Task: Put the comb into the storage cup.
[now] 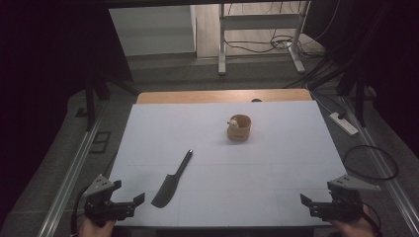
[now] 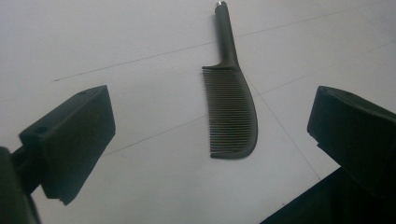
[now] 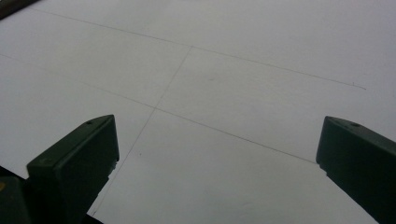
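A black comb (image 1: pixel 170 182) (image 2: pixel 231 107) lies flat on the white board (image 1: pixel 212 148), handle pointing away from me. Farther back, right of centre, stands a small wooden cup (image 1: pixel 238 128) with a pale object inside. My left gripper (image 1: pixel 129 191) (image 2: pixel 210 95) hovers at the board's near left corner, open and holding nothing, with the comb a short way ahead of its jaws. At the near right corner my right gripper (image 1: pixel 316 193) (image 3: pixel 215 122) is open too, with bare white board (image 3: pixel 224 70) in front of it.
The board rests on a wooden table whose far edge (image 1: pixel 222 96) shows. On the floor to the right lie a white power strip (image 1: pixel 344 123) and a looped cable (image 1: pixel 370 160). Metal rails run along both sides. A desk frame (image 1: pixel 259 34) stands behind.
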Tool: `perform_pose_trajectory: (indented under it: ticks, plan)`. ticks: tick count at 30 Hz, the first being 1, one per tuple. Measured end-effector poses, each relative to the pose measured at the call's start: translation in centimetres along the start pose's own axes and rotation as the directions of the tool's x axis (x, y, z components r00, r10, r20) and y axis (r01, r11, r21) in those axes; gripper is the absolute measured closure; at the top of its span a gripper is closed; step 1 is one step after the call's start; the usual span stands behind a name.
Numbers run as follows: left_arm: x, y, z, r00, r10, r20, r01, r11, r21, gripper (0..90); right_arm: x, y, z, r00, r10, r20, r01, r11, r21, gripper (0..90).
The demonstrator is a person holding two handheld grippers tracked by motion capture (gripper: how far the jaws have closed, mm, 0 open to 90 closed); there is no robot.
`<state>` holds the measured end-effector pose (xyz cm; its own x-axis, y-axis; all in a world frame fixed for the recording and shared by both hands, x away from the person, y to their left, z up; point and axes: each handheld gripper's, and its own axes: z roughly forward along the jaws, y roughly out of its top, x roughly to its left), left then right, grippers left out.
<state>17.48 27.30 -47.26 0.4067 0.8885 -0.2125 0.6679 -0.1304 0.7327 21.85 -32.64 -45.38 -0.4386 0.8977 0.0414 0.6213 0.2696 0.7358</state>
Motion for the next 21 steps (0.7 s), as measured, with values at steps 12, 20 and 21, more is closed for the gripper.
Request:
perform_pose_trajectory:
  ticks: [12,20,21]
  plan:
    - [-0.34,0.43,0.10,0.9995,0.009,0.030,-0.008,0.9999,-0.006,0.0,0.22,-0.01,-0.01,0.9998,-0.020,-0.003,0.020,1.000,-0.003,0.0]
    - [-0.52,0.93,0.56,0.9986,0.033,0.041,-0.033,0.9994,0.000,0.0,0.38,-0.02,-0.02,0.9993,-0.036,-0.007,0.036,0.999,-0.003,0.0]
    - [-0.52,0.93,0.56,0.9986,0.033,0.041,-0.033,0.9994,0.000,0.0,0.38,-0.01,-0.01,0.9993,-0.037,-0.007,0.037,0.999,-0.003,0.0]
